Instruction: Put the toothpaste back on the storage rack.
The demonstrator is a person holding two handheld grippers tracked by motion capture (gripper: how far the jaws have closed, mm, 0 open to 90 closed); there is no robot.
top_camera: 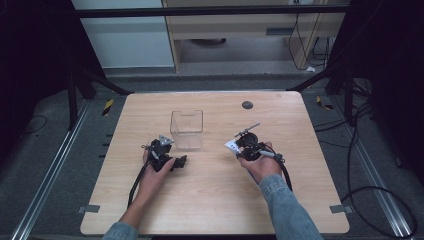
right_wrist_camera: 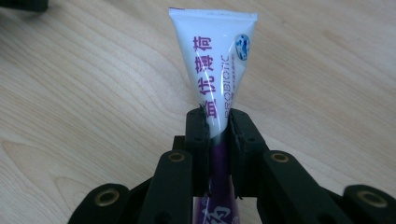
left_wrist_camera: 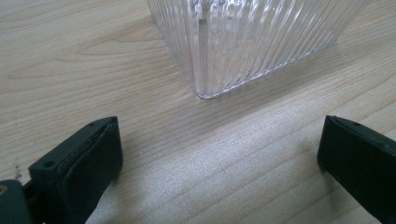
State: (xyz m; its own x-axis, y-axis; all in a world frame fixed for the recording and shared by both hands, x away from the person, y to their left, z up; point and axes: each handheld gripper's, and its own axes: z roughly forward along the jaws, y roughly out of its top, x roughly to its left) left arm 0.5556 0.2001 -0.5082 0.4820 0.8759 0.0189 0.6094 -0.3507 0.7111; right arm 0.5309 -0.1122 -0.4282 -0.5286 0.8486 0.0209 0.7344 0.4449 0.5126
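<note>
Right gripper (right_wrist_camera: 217, 122) clamped on a white and purple tube (right_wrist_camera: 215, 70), fingers (right_wrist_camera: 196, 135) pressed against both sides of it near the middle, flat crimped end pointing away from the camera over the bare wood. Seen from the high view, tube (top_camera: 231, 145) jutted out toward the left of the right gripper (top_camera: 239, 145), right of the worktop's middle. Left gripper (left_wrist_camera: 219, 158) spread wide, fingers (left_wrist_camera: 93, 158) well apart with nothing between them but wood grain, resting low on the worktop (top_camera: 215, 200). Just ahead of it stood a clear ribbed container (left_wrist_camera: 243, 42), upright, one corner nearest. From above, container (top_camera: 187, 130) sat between the two grippers and slightly farther back, left gripper (top_camera: 172, 159) just beside its near left corner.
</note>
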